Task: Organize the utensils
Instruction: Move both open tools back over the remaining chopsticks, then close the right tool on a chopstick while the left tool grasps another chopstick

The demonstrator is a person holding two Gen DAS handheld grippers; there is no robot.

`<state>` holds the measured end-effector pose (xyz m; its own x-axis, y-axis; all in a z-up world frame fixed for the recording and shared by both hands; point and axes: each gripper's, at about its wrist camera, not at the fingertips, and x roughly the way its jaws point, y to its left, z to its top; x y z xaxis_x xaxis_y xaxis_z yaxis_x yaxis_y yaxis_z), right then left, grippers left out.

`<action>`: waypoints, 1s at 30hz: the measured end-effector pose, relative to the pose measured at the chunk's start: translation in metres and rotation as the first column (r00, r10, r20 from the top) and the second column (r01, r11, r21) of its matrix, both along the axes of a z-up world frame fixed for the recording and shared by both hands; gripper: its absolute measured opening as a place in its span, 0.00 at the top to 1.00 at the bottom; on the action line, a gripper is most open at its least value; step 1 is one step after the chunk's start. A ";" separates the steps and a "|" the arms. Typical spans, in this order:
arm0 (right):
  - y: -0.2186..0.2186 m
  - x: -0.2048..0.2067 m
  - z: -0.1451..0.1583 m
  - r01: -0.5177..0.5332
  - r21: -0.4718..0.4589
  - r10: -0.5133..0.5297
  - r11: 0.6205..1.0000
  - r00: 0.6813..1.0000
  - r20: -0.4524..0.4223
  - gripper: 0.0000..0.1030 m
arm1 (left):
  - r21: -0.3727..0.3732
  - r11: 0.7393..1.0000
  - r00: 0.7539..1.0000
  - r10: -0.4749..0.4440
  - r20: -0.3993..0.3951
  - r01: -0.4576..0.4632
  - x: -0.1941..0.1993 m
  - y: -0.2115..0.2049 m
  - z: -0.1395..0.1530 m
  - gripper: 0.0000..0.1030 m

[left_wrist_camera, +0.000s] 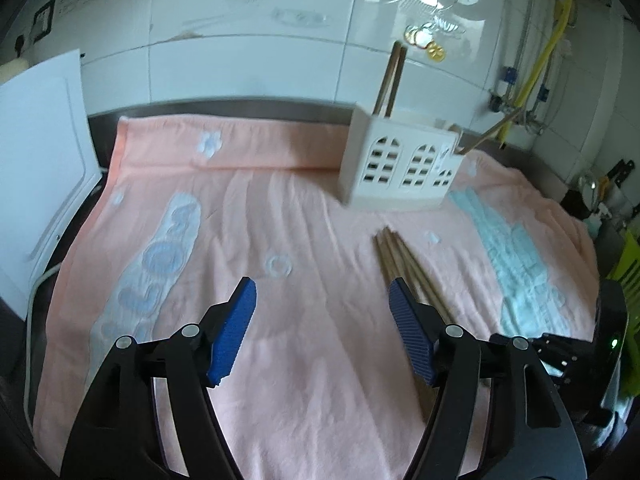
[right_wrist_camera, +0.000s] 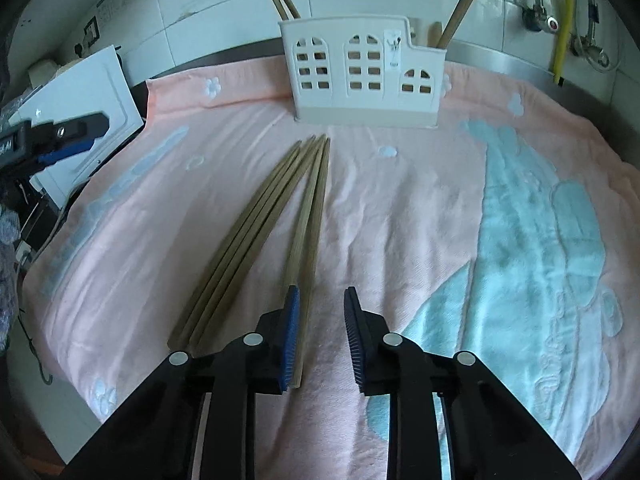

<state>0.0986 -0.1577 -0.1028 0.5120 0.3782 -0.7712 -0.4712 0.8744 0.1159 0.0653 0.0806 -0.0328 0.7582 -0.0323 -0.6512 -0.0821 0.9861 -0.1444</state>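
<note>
Terry cloth covers the whole worktop: a pink towel (right_wrist_camera: 400, 208) with raised pale-blue and white flower and cartoon patches, its nap rumpled into soft folds. At its far edge stands a cream plastic utensil holder (right_wrist_camera: 362, 76), boxy, its front pierced with arched window-shaped cutouts, stepped lower on one side. A few wooden chopsticks (right_wrist_camera: 460, 10) lean upright in it against the glossy white wall tiles (left_wrist_camera: 248, 68).

Six more loose chopsticks (right_wrist_camera: 276, 220) lie flat on the towel in front of the holder: slender, square-shanked, tan wood, their thin tips gathered toward the holder and their thick ends fanning toward me.

My right gripper (right_wrist_camera: 322, 340) has its ribbed blue pads only narrowly apart, with bare towel in the gap; its left pad sits over the butt end of the nearest chopstick, though I cannot tell if it touches. My left gripper (left_wrist_camera: 322, 332) gapes wide above bare towel, gripping nothing, the chopstick bundle passing behind its right finger.
</note>
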 end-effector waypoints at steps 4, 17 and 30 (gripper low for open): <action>0.002 0.001 -0.007 -0.002 0.004 0.002 1.000 1.000 -0.016 0.82 | -0.010 1.000 0.999 0.015 -0.029 -0.015 -0.004 0.003 -0.012 0.32; 0.013 0.004 -0.013 -0.005 -0.035 0.004 0.999 1.000 -0.008 0.93 | -0.034 0.999 0.993 0.001 -0.117 -0.005 -0.009 -0.007 -0.048 0.32; -0.007 0.002 -0.009 0.027 -0.024 -0.027 0.999 1.000 0.005 0.94 | -0.047 0.996 0.978 -0.087 -0.191 0.079 0.001 -0.069 -0.073 0.43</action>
<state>0.1001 -0.1651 -0.1123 0.5258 0.3452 -0.7774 -0.4479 0.8893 0.0920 0.0665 0.0117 -0.1054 0.6127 -0.1177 -0.7815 -0.0301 0.9847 -0.1719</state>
